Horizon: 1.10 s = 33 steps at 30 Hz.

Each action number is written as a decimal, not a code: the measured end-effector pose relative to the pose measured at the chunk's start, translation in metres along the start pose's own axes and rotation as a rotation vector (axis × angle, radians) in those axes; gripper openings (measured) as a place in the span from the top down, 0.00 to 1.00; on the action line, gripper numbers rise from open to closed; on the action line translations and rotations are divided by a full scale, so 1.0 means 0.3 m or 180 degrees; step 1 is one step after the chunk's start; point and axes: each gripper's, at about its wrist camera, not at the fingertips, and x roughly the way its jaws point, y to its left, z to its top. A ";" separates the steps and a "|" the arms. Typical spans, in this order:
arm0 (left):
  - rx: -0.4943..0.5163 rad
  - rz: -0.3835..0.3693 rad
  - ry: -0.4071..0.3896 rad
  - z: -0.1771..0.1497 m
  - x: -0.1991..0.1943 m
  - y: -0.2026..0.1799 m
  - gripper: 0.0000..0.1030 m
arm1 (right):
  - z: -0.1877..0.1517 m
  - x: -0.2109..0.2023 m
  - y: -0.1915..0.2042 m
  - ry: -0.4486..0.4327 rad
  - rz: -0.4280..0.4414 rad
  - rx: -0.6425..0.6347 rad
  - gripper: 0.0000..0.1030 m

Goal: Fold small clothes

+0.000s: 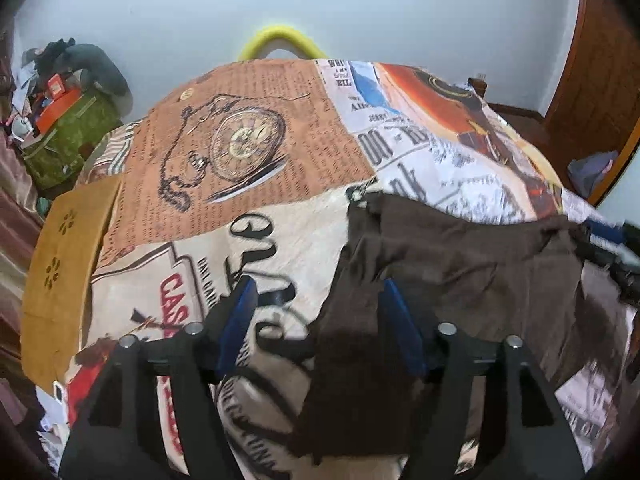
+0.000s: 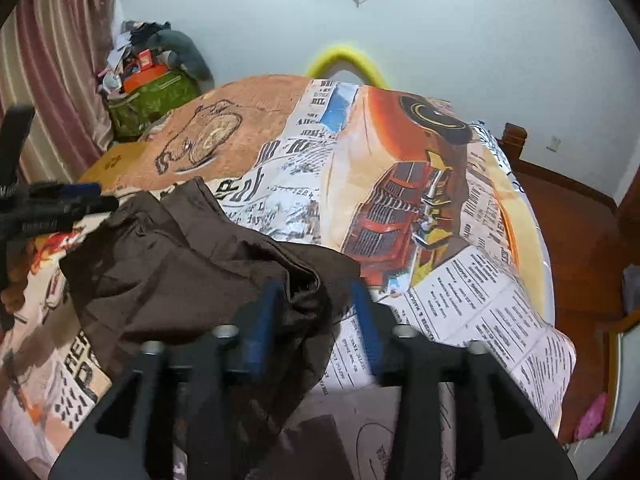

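left hand-held gripper (image 1: 316, 312): nearest the lens in the left wrist view, blue fingers spread apart, nothing between them; the right finger lies over the brown cloth, the left finger over the bare bedspread
right hand-held gripper (image 2: 316, 312): nearest the lens in the right wrist view, blue fingers apart, with a bunched edge of the cloth lying in the gap; whether either pad presses it, I cannot tell
brown garment (image 2: 200, 264): dark brown, crumpled and creased, lying on the bed just ahead of both grippers; in the left wrist view (image 1: 452, 264) it spreads flatter, to the right of centre
bedspread (image 1: 248, 152): printed with newspaper text, a pocket watch on orange and a red vintage car, covering the bed under the garment
mustard cloth (image 1: 60, 268): on the bed's left edge, with small dark motifs
green bag (image 2: 156, 100): beyond the bed by the wall, piled with clutter
yellow curved tube (image 1: 282, 42): behind the far edge of the bed, against the pale wall
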 end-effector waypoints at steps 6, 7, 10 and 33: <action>-0.0112 -0.0195 0.0220 -0.093 -0.001 0.048 0.30 | -0.032 -0.077 0.011 0.0030 0.0233 0.0093 0.46; -0.0164 -0.0264 0.0294 -0.110 0.011 0.056 0.30 | -0.051 -0.085 0.020 0.0072 0.0269 0.0069 0.46; -0.0235 -0.0435 0.0505 -0.148 0.048 0.061 0.30 | -0.114 -0.090 0.052 0.0229 0.0339 -0.0020 0.46; -0.0418 -0.0795 0.0485 -0.211 -0.006 -0.008 0.85 | -0.237 -0.031 0.071 0.0439 0.0576 0.0105 0.92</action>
